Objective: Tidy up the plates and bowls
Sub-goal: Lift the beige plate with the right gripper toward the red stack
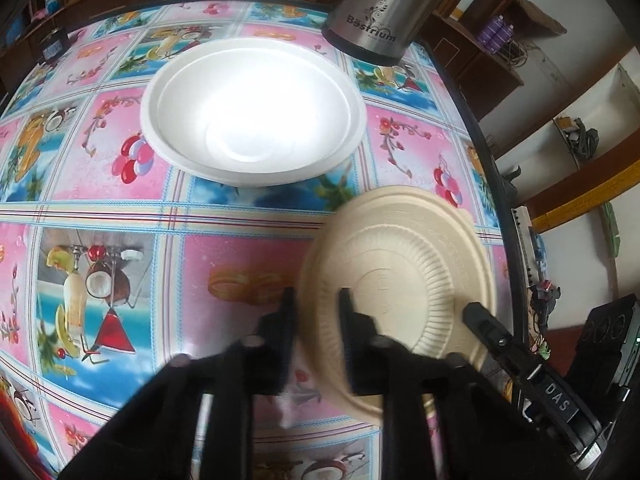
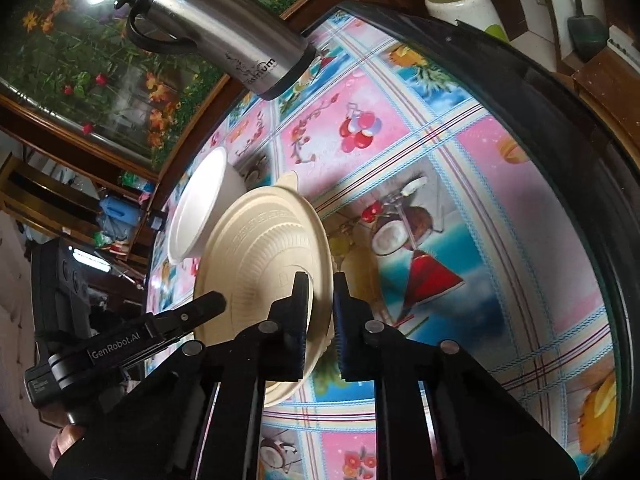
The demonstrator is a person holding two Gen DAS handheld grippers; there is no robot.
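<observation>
Both grippers clamp one beige plate [image 1: 400, 264] by its rim

The left gripper [image 1: 316, 300] pinches its left edge, the right gripper [image 2: 320, 284] its right edge; one white bowl [image 1: 252, 112] sits farther on the table [image 1: 120, 208].

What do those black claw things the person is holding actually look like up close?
Both are matte black plastic. The left claw and right claw each have two flat, ribbed fingers on hinged linkage bars joined by round silvery pins. Seen from the side, the left one's body carries white lettering reading GenRobot.AI; the right one's shows the letters DAS. A black glove covers one hand.
</observation>
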